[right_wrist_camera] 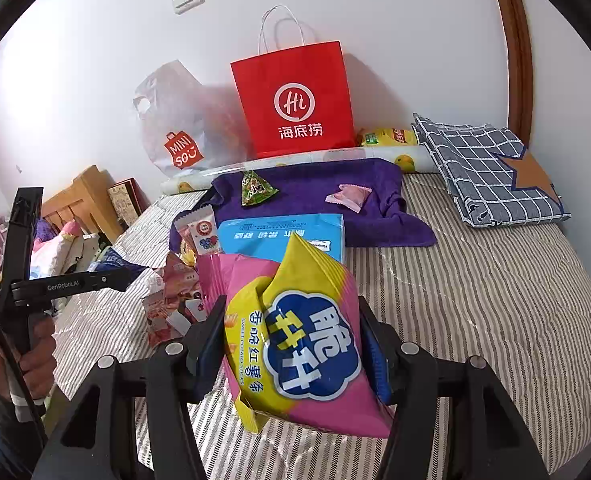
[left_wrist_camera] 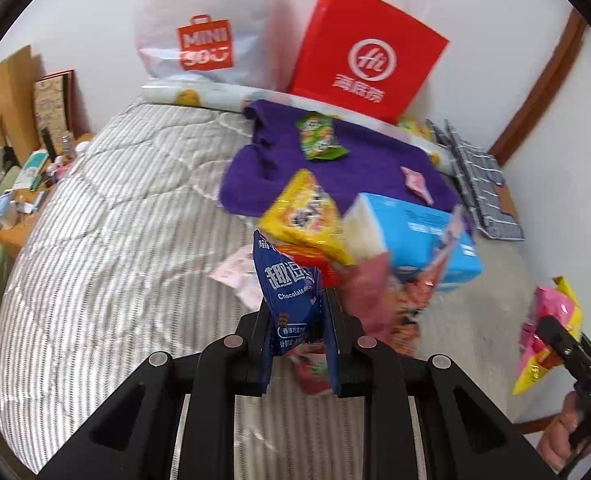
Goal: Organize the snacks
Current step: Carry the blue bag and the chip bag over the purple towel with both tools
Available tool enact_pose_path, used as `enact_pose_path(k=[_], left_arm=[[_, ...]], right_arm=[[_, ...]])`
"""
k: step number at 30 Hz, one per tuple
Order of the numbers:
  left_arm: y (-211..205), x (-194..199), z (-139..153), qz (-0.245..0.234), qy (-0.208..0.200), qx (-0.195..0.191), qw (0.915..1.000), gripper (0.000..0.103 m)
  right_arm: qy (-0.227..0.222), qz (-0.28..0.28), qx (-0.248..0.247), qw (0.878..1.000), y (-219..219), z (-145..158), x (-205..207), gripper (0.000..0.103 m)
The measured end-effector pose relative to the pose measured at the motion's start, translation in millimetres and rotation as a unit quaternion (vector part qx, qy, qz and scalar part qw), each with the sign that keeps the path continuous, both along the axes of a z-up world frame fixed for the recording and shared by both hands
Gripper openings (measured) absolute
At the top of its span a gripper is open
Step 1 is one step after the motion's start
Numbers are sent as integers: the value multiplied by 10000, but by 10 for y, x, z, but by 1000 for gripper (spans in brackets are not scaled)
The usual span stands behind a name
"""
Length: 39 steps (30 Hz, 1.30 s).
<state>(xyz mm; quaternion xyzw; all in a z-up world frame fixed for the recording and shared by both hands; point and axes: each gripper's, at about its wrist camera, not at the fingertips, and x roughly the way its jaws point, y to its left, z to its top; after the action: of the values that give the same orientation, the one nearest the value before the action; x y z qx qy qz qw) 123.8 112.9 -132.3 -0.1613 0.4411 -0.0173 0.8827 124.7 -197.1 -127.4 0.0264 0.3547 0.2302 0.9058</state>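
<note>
My left gripper (left_wrist_camera: pixel 297 312) is shut on a blue chocolate cookie packet (left_wrist_camera: pixel 287 292) and holds it above the striped bed (left_wrist_camera: pixel 115 240). My right gripper (right_wrist_camera: pixel 295 320) is shut on a pink and yellow sweet potato sticks bag (right_wrist_camera: pixel 303 344); it also shows at the right edge of the left wrist view (left_wrist_camera: pixel 547 332). A yellow snack bag (left_wrist_camera: pixel 307 216), a blue tissue pack (left_wrist_camera: pixel 419 232) and several pink and red packets (left_wrist_camera: pixel 395 296) lie in a heap. A green snack (left_wrist_camera: pixel 319 136) and a small pink packet (left_wrist_camera: pixel 415 182) lie on a purple towel (left_wrist_camera: pixel 367 164).
A red paper bag (left_wrist_camera: pixel 367 52) and a white Miniso plastic bag (left_wrist_camera: pixel 203 28) stand against the wall at the head of the bed. A checked blue cloth (right_wrist_camera: pixel 483 164) lies at the right. A cluttered wooden side table (left_wrist_camera: pixel 19 192) is at the left.
</note>
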Motion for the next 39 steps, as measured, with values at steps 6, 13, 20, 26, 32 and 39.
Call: enact_pose_path(k=[6,13,20,26,32,39], left_arm=[[-193,35,132,-298,-49,-225,9993,21],[-369,160,358,-511,-170,-246,9982,21],[-456,322,566,-603,-299,-233,9975,21],[-502,463,683,-676,-368,-265,9967,21],[-553,562,769,-761,-412,-300,9958,21],[-576,606,841,-812,-489,-305,9950,21]], right_arm=[[-44,29,-7,10000,1,74,41,57],[-105,39,45,9999,-15,195,183,57],[-161,64,-27,9998,21,297,382,57],[-214,48,-121,9997,68,375,540,57],[-246,-9,-159,9996,71,444,640,57],[-262,-16,-120,9996,68,507,692,57]])
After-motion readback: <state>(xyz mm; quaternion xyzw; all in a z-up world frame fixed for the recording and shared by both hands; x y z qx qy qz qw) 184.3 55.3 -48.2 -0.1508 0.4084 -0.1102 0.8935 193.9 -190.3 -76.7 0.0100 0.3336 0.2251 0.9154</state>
